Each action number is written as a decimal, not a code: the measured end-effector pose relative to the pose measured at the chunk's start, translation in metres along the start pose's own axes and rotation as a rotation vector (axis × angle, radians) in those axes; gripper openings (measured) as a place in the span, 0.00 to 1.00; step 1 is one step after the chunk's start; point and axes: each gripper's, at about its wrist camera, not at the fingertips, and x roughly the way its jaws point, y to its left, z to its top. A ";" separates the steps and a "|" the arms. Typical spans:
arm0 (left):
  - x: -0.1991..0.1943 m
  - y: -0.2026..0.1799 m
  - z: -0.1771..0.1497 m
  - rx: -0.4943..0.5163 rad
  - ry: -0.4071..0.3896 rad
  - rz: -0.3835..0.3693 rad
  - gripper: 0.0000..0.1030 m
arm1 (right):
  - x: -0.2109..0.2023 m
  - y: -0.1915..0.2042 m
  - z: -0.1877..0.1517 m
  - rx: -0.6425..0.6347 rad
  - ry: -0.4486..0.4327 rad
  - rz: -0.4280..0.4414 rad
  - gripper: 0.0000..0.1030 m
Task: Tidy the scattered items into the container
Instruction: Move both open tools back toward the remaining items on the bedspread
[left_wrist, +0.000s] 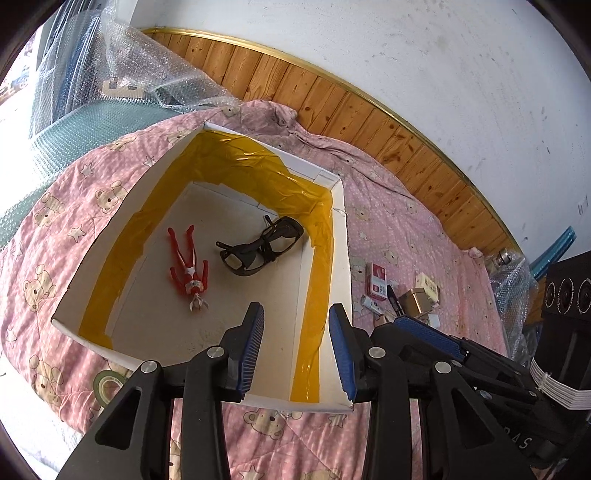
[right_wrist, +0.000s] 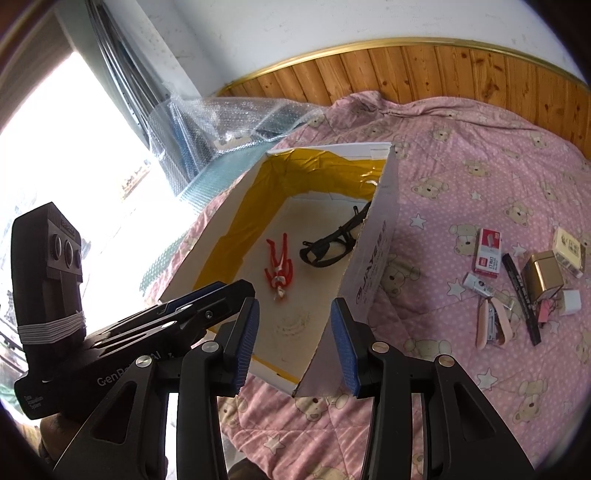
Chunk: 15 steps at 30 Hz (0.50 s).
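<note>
A white cardboard box (left_wrist: 338, 258) lined with yellow tape is sitting on a pink bear-print quilt (right_wrist: 461, 177). Inside it are lying a red toy figure (left_wrist: 188, 264) and black glasses (left_wrist: 260, 245). Right of the box, a stapler (right_wrist: 493, 323), black marker (right_wrist: 521, 295) and gold tin (right_wrist: 545, 273) are lying scattered. Both the left hand-held gripper (left_wrist: 297, 347) and right hand-held gripper (right_wrist: 295, 345) are hovering over the box's near end, fingers apart and holding nothing.

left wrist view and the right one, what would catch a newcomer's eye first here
The big white cardboard box with yellow-taped inner walls on the pink bear-print quilt. On its floor lie a red toy figure and dark safety glasses. To its right, small items remain scattered on the quilt, among them a gold metal tin and a black marker.
</note>
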 end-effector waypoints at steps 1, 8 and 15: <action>-0.001 -0.004 -0.001 0.013 -0.004 0.012 0.37 | -0.002 -0.002 -0.002 0.004 -0.002 0.000 0.42; 0.000 -0.024 -0.010 0.067 0.001 0.047 0.37 | -0.017 -0.018 -0.014 0.037 -0.020 0.001 0.43; 0.004 -0.046 -0.021 0.107 0.021 0.050 0.37 | -0.032 -0.038 -0.025 0.073 -0.036 0.002 0.43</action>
